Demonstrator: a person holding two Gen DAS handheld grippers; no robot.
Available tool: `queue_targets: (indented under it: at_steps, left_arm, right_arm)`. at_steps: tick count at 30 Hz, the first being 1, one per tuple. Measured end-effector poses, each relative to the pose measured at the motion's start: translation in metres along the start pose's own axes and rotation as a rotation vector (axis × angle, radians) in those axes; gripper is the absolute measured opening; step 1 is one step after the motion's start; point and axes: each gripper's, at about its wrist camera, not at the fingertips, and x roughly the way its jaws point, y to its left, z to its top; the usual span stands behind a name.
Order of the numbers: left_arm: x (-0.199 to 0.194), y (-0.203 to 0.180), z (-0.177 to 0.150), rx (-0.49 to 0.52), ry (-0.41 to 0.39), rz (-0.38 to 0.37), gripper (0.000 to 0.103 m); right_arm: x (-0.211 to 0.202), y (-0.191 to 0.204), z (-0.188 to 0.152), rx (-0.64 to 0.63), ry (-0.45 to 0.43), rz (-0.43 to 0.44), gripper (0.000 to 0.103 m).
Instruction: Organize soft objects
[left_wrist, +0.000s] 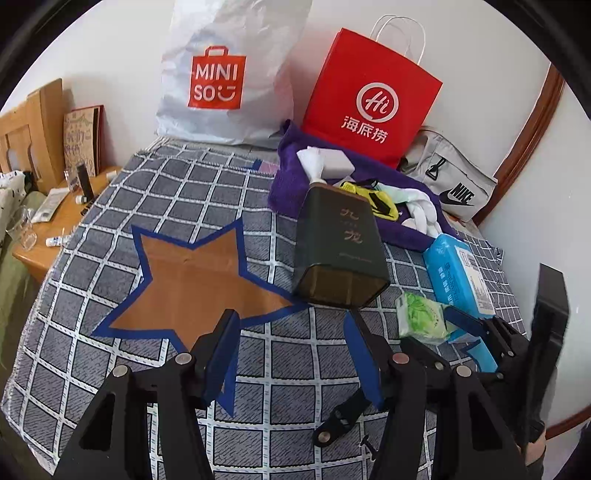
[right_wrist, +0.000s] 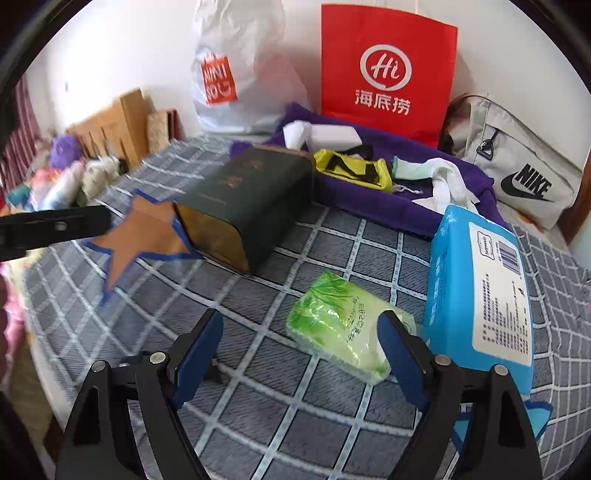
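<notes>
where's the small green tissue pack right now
The green tissue pack lies on the checked blanket, right of centre in the right wrist view, beside the blue wipes pack.

Both wrist views look steeply down, close over the checked cloth (left_wrist: 110, 280), sharing the green box (right_wrist: 251, 199).

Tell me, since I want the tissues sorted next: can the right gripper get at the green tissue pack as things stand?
Probably yes. The right gripper is open and empty just short of the green tissue pack, nothing between them; the blue wipes pack crowds its right side.
</notes>
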Motion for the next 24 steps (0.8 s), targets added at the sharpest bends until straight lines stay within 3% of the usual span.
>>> queue_targets:
  at_steps: [3, 5, 7, 13, 18, 24]
  left_arm:
    - [0.005, 0.006, -0.004, -0.013, 0.012, -0.013, 0.056]
    - [0.008, 0.007, -0.007, -0.008, 0.023, -0.017, 0.056]
    - [0.012, 0.007, -0.011, 0.005, 0.044, -0.021, 0.056]
    - [0.020, -0.002, -0.025, 0.053, 0.096, -0.027, 0.056]
    - [0.025, -0.012, -0.038, 0.069, 0.143, -0.072, 0.057]
    - [0.044, -0.044, -0.056, 0.147, 0.196, -0.097, 0.057]
  right_arm:
    - [0.021, -0.002, -0.001, -0.008, 0.066, -0.054, 0.064]
    - [0.021, 0.003, -0.003, -0.047, 0.043, -0.115, 0.053]
    - [0.016, 0.004, -0.005, -0.064, 0.035, -0.088, 0.042]
    - [-0.017, 0.002, -0.021, -0.035, 0.020, 0.039, 0.040]
    - [-0.043, 0.000, -0.044, -0.065, 0.023, 0.053, 0.040]
    - [-0.061, -0.030, -0.084, -0.040, 0.038, 0.001, 0.041]
